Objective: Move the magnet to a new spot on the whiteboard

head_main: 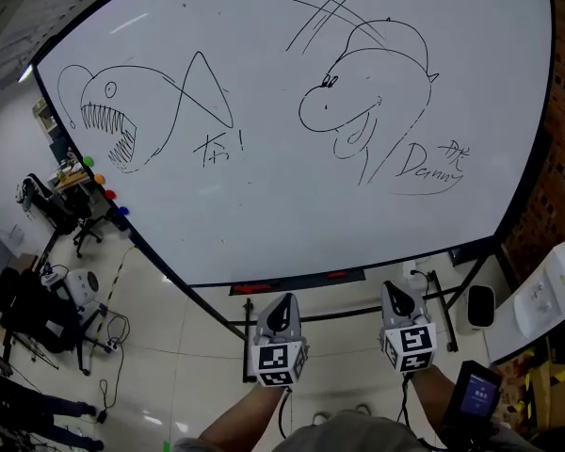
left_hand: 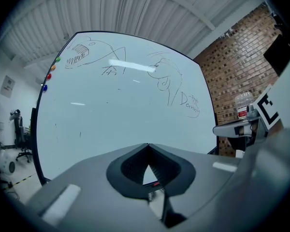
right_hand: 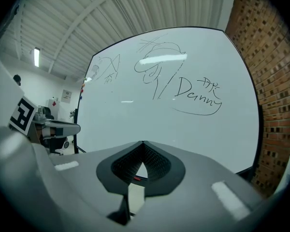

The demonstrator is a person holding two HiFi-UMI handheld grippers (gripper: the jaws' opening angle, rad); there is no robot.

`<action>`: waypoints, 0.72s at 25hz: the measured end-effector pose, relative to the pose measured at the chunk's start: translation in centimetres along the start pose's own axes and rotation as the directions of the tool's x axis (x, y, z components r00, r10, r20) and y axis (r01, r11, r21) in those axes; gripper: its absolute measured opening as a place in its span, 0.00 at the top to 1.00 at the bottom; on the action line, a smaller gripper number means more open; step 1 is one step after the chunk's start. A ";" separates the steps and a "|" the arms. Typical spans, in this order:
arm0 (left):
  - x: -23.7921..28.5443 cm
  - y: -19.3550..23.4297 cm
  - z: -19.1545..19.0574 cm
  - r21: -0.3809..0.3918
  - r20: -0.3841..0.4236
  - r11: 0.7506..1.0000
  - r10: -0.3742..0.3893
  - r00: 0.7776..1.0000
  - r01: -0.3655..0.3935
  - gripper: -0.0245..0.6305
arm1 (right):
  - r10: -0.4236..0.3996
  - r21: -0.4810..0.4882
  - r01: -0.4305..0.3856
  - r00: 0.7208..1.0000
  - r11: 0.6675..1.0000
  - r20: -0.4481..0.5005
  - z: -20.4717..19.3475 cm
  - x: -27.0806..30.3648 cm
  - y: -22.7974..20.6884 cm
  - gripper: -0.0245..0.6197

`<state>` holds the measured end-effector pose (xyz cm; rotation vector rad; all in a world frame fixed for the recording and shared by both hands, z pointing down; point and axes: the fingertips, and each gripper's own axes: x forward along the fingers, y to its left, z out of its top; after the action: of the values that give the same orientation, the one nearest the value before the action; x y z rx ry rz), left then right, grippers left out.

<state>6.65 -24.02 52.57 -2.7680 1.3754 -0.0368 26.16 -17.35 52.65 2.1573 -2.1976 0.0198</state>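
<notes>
Magnets [head_main: 109,195] are sitting at the whiteboard's [head_main: 292,205] nine o'clock edge, well apart from both grippers. The left gripper [head_main: 285,300] and right gripper [head_main: 395,290] are hanging below it, fingers closed and empty. Arriving with the fingers closed risks knocking a magnet off.

You are facing 1 whiteboard [head_main: 264,205] that is showing 2 drawings, 1 fish [head_main: 113,125] and 1 dinosaur [head_main: 344,102]. It is carrying 4 magnets: green [head_main: 88,161], orange [head_main: 98,177], red [head_main: 109,195], blue [head_main: 122,211]. You are holding 2 grippers, the left gripper [head_main: 284,301] and the right gripper [head_main: 398,292]. 1 bottle [left_hand: 241,106] is standing nearby.
</notes>
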 end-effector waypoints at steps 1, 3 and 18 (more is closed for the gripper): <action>0.1 0.0 0.0 -0.004 0.001 1.000 -0.006 1.000 0.006 0.96 | -0.004 -0.001 0.004 1.000 1.000 -0.001 0.0 0.0 0.1 0.96; 0.1 0.2 -0.1 -0.013 0.001 1.000 -0.015 1.000 0.015 0.96 | -0.012 -0.003 0.012 1.000 1.000 -0.003 0.1 -0.1 0.3 0.96; -0.7 1.8 -1.1 -0.047 -0.017 0.998 -0.042 0.999 0.041 0.96 | -0.021 -0.012 0.021 1.000 1.000 -0.017 0.2 0.3 2.6 0.96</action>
<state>4.72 -24.62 53.56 -2.8413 1.3401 -0.0319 23.53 -17.58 52.53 2.1652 -2.1605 0.0238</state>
